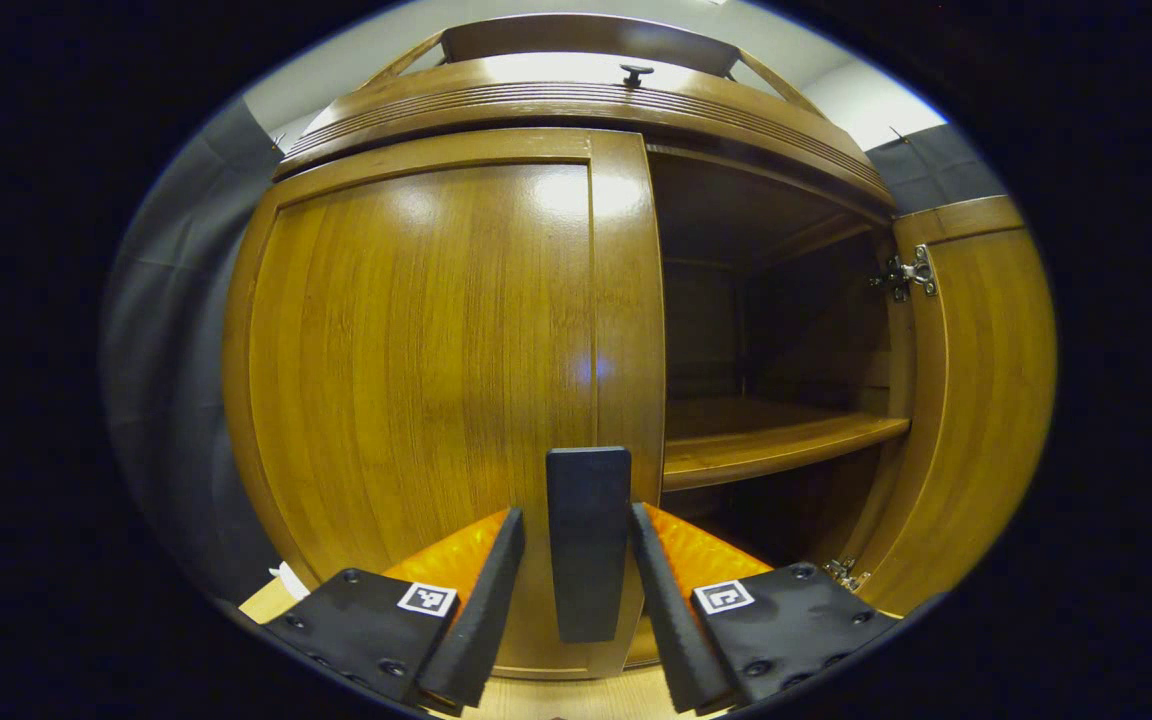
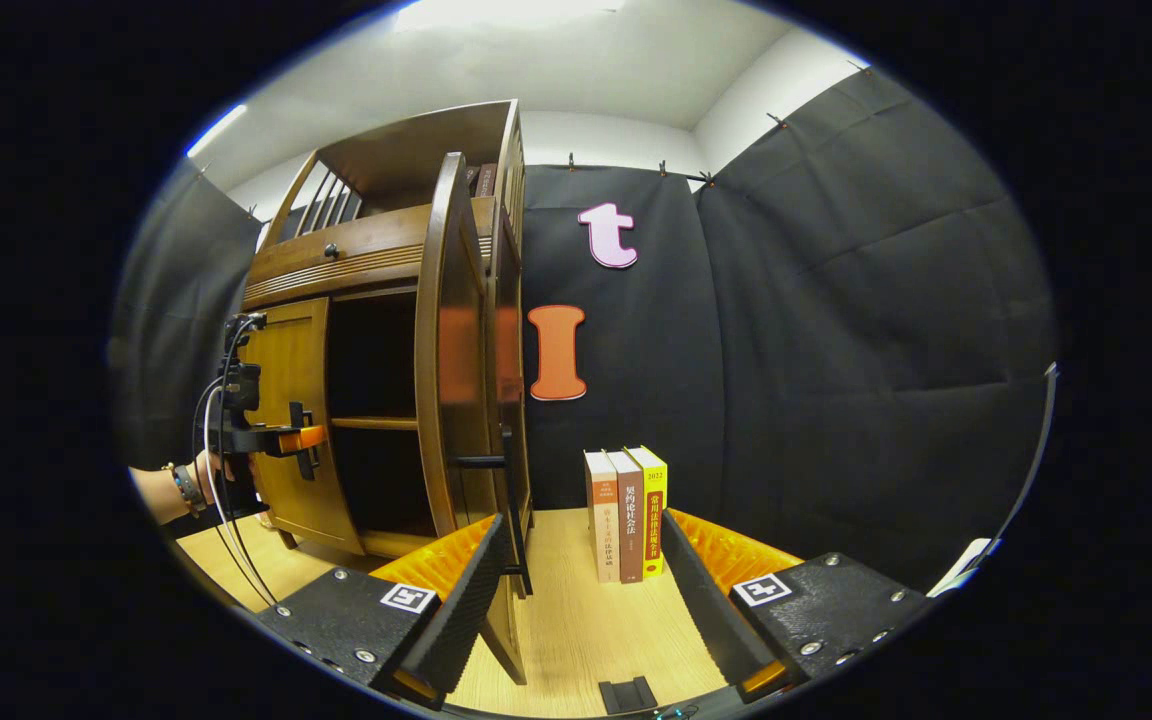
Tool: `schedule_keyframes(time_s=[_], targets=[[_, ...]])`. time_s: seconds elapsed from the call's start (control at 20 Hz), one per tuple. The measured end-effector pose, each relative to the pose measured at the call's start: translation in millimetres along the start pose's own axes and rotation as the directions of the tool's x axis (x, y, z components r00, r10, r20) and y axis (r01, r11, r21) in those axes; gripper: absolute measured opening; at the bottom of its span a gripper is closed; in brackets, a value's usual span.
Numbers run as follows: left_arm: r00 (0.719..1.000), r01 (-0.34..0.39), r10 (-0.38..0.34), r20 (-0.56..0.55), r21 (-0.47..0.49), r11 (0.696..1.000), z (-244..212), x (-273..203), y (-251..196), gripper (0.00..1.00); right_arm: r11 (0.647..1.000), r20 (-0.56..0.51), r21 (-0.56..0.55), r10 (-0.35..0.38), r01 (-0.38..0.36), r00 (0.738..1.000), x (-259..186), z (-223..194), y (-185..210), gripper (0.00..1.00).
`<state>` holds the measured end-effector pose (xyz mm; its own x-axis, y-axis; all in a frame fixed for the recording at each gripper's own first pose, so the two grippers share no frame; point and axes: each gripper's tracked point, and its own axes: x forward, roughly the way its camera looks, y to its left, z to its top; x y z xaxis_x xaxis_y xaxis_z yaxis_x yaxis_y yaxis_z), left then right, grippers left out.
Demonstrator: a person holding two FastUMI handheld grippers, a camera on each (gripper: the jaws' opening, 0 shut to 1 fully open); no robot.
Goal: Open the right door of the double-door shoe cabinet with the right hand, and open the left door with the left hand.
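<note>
Cabinet (image 1: 576,100) of brown wood on a pale wooden surface (image 2: 576,610), seen at the halfway stage of the task. Right door (image 1: 976,400) already swung wide on its hinges, exposing the dark interior and one inner shelf (image 1: 776,445); in the right gripper view the same door stands edge-on, its handle (image 2: 508,500) projecting toward the camera. Left door (image 1: 436,400) closed, flush with the cabinet front. Left tongs (image 1: 576,590) face this door with the jaws spread on either side of its dark vertical handle (image 1: 588,540); a gap shows between each finger and the handle, so the tongs are released and not yet gripping. In the right gripper view the left tongs appear at the far left, held by a hand (image 2: 201,480) close against the left door's front. Right tongs (image 2: 581,610) are released and empty, jaws apart, drawn back from the opened door with its lower edge just beside the left finger. Three upright books (image 2: 626,510) stand on the surface against the black cloth wall, just beside the cabinet and clear of the doors. Judged remaining: closing the left tongs on the handle and pulling the left door open about its hinges.
</note>
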<state>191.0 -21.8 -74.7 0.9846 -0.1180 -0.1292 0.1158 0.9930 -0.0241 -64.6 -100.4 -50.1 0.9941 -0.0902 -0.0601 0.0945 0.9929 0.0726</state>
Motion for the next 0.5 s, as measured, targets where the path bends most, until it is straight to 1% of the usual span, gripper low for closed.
schedule_keyframes(time_s=[0.05, 0.15, 0.25, 0.3, 0.4, 0.5], targets=[[1.0, 0.006, -0.006, 0.004, 0.0, 1.0, 0, -1, -4, 0.61, 1.0, 0.0, -0.003, 0.001, -0.001, 1.0, -1, 0, 1, 0.93], [1.0, -0.018, 0.018, 0.007, 0.003, 1.0, 1, -2, -3, 0.41, 1.0, -0.006, -0.006, 0.006, -0.006, 1.0, -1, -4, 4, 0.92], [1.0, -0.01, 0.01, 0.004, -0.034, 0.999, 0, -3, -3, 0.39, 1.0, -0.01, -0.012, 0.011, -0.011, 1.0, -5, -6, 8, 0.92], [1.0, -0.007, 0.007, -0.003, -0.038, 0.999, 1, -1, -5, 0.37, 1.0, -0.012, -0.014, 0.016, -0.016, 1.0, -8, -7, 9, 0.92], [1.0, -0.016, 0.016, -0.02, -0.015, 1.0, -2, -6, -3, 0.34, 1.0, -0.013, -0.02, 0.022, -0.023, 1.0, -12, -6, 11, 0.93], [1.0, -0.015, 0.015, -0.012, -0.01, 1.0, -1, -15, -2, 0.3, 0.999, -0.014, -0.023, 0.023, -0.023, 1.0, -14, -6, 13, 0.92]])
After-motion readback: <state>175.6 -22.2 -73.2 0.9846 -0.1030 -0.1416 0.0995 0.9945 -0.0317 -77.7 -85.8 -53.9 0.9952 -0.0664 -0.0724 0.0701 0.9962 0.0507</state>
